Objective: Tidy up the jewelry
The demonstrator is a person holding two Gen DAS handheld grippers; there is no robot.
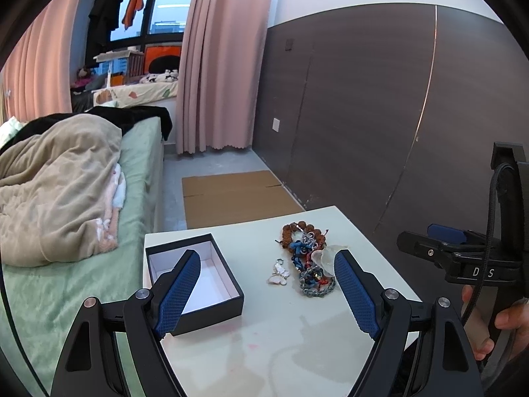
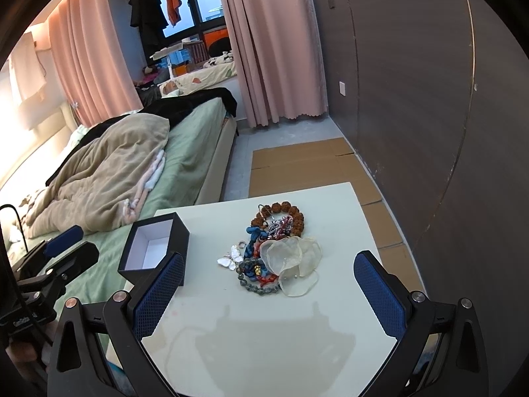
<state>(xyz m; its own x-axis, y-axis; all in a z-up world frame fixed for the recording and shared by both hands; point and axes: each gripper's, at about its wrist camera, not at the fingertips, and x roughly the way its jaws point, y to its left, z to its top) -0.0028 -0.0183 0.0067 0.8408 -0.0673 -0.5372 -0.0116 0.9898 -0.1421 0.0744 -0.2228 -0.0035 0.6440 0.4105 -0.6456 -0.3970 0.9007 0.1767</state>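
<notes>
A heap of jewelry (image 1: 305, 258) (image 2: 274, 251) lies on the white table (image 1: 264, 347) (image 2: 264, 330): a brown bead bracelet (image 2: 281, 213), blue and red cords, a grey bead strand, a sheer organza pouch (image 2: 294, 261) and a white butterfly piece (image 1: 279, 273) (image 2: 231, 259). An open black box with white lining (image 1: 195, 274) (image 2: 153, 248) stands empty at the table's left. My left gripper (image 1: 267, 278) is open above the table between box and heap. My right gripper (image 2: 269, 284) is open, just before the heap.
A bed with green sheet and beige blanket (image 1: 59, 192) (image 2: 109, 168) adjoins the table's left side. Flat cardboard (image 1: 231, 195) (image 2: 307, 162) lies on the floor beyond. A dark panelled wall (image 1: 380, 115) (image 2: 429, 115) runs along the right. Pink curtains (image 1: 221, 59) hang at the back.
</notes>
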